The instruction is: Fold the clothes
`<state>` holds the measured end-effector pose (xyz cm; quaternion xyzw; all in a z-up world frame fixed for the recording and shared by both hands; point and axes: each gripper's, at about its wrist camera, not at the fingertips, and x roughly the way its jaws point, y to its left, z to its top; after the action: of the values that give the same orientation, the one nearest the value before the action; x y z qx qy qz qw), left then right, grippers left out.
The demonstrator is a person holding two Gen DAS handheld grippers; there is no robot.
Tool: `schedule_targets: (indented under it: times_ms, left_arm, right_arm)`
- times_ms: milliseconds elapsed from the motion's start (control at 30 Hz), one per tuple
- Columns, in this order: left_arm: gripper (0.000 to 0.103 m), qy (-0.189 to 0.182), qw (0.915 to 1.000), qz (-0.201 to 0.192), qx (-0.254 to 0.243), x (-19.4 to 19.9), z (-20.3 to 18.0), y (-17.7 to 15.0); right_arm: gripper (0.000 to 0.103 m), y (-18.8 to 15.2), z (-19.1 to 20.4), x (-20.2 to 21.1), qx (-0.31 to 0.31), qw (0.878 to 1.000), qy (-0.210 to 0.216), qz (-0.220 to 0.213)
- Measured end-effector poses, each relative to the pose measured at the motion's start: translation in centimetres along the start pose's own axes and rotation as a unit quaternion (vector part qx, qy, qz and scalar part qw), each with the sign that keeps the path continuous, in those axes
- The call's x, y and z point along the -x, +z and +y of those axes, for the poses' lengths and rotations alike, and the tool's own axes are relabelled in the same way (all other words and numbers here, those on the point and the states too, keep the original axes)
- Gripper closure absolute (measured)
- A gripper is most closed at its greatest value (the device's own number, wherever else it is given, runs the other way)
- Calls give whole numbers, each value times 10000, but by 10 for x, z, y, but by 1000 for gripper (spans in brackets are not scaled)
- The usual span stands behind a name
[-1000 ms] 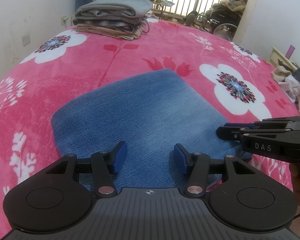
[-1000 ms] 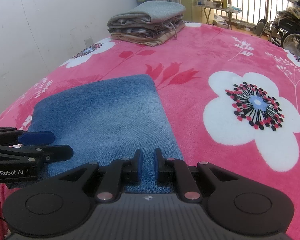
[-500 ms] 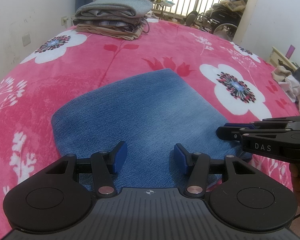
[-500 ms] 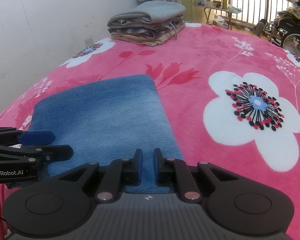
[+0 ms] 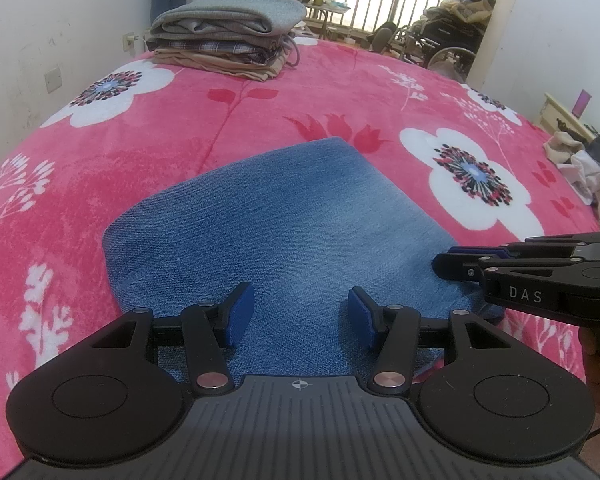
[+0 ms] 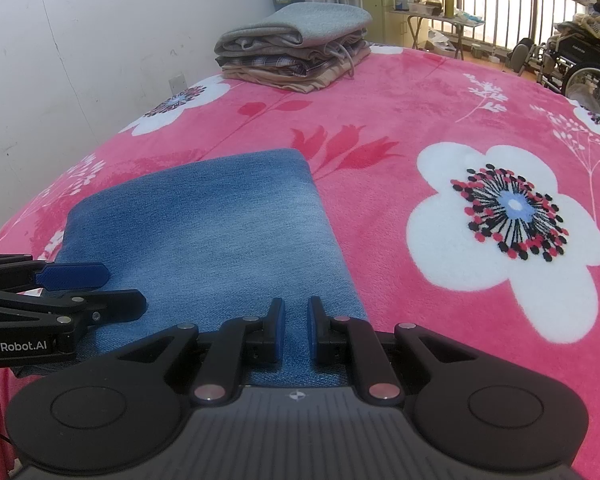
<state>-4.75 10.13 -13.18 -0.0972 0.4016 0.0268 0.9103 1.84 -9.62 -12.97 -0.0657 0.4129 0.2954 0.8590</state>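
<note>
Here we are at the bed [image 5: 260, 120], pink flowered blanket spread across it, and right at the near edge lies the folded jeans [image 5: 284, 224], a neat blue denim rectangle, flat and square.

The left tool [image 5: 300, 316] hangs over the near hem, jaws standing about half apart, blue pads on either side of bare cloth, pressing on nothing. The right tool [image 6: 294, 330] sits at the right-hand near corner of the denim, jaws drawn almost together with only a slim gap; I can't see cloth pinched between them, so I'd call it closed and empty.

Now, denim: that looks like a thick, fairly heavy bundle, several layers deep. Soft enough to bend, but stiff enough to hold its shape if lifted evenly. Not slippery, not fragile. The safe hold, to my eye, is the two near corners, biting through all layers at once, or the stack sags open.

At the far end, a pile of folded clothes [image 6: 296, 48] waits near the wall, well apart from the jeans.
</note>
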Motion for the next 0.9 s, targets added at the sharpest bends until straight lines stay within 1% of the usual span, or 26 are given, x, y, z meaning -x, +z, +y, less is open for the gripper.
schedule_targets:
  times_ms: [367, 900]
  left_arm:
    - [50, 30, 10000, 38, -8, 0, -2, 0]
    - [49, 253, 9993, 256, -51, -2, -9, 5]
  right_arm:
    - [91, 0, 1, -1, 4, 10000, -17, -4]
    - [91, -1, 0, -1, -2, 10000, -8, -12]
